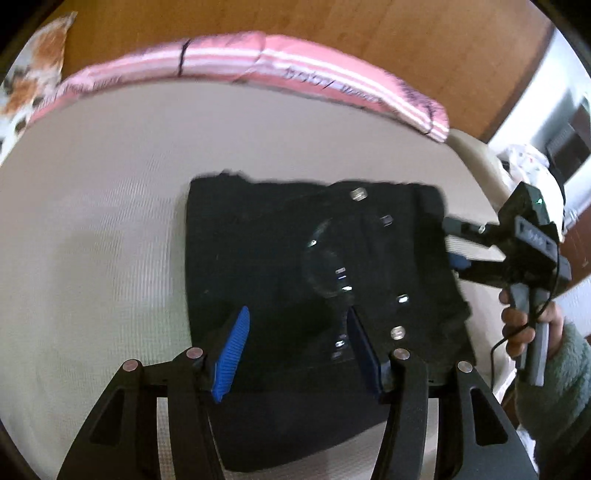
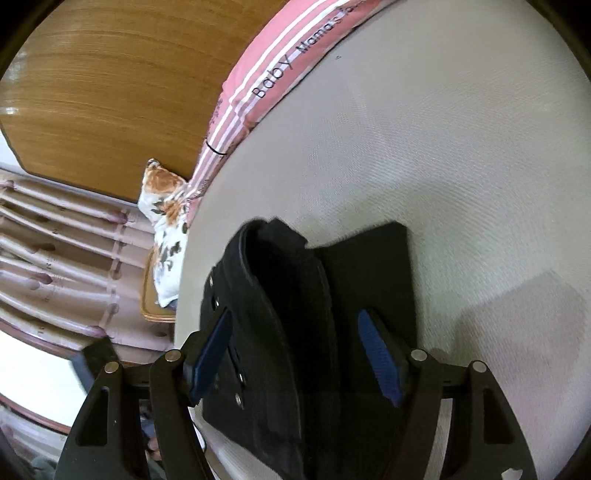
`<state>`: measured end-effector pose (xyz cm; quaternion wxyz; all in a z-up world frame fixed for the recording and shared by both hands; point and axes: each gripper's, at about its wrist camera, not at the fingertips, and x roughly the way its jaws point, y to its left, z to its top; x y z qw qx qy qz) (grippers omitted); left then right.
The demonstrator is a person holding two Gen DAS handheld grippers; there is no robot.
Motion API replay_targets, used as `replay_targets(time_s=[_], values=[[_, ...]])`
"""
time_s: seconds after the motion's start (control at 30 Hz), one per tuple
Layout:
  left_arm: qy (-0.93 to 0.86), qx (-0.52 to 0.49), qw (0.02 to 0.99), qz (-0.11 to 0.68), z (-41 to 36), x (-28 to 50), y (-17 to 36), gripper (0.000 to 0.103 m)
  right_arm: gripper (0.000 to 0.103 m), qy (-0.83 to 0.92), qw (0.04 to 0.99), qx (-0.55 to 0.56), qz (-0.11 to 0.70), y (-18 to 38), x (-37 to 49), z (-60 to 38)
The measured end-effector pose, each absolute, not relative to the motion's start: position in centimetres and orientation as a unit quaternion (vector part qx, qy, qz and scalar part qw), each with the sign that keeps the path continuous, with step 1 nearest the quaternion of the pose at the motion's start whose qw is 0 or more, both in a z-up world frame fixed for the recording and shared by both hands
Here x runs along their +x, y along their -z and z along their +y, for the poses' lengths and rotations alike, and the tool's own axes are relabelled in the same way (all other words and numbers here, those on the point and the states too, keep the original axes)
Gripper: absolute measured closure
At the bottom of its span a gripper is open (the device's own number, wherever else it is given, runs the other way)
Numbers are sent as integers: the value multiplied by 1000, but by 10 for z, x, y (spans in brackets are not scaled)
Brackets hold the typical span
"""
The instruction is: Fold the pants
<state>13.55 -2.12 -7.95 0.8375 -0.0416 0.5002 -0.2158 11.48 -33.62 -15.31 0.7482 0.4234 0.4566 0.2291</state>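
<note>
Two grippers over black pants [image 1: 295, 258] lying folded into a compact rectangle on a beige mattress [image 1: 110, 221]. Left gripper [image 1: 295, 354] above the near edge of the fabric, jaws spread wide, blue pads clear of each other, holding nothing. Metal studs and a round glossy patch visible on the top layer of the pants. Right gripper [image 1: 458, 245] at the right edge of the folded stack, held by a hand [image 1: 524, 328] in a fuzzy green sleeve; jaws parted, straddling a raised fold at the edge of the pants, blue pads on either side, not closed on it. Pink striped cushion [image 1: 258, 62] along the far side of the mattress, against a wooden headboard [image 1: 332, 22]. Floral pillow [image 1: 33, 85] at the far left corner.
</note>
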Motion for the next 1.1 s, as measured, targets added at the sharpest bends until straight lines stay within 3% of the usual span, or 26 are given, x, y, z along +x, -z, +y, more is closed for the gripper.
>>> replay_targets(time_s=[0.1,0.23,0.33,0.37,0.43,0.67,0.9,1.1], values=[[215,-39,837,503,-23,137,89,47,35,-248,743,432,447,155,122,-332],[212,-30,837,503,-28,138,94,47,51,-266,741,415,456,156,122,-322],[214,-32,838,502,-27,138,96,47,68,-271,738,407,466,158,115,-318],[214,-33,838,501,-27,138,96,47,83,-262,734,421,464,158,113,-319],[213,-34,837,503,-28,140,94,47,89,-239,735,439,459,148,107,-318],[227,-32,857,462,-31,133,62,47,92,-207,782,418,413,85,71,-316],[258,3,832,491,-52,133,87,47,92,-96,774,426,457,144,52,-344],[252,68,829,495,-67,128,102,46,75,-89,776,413,468,137,51,-346]])
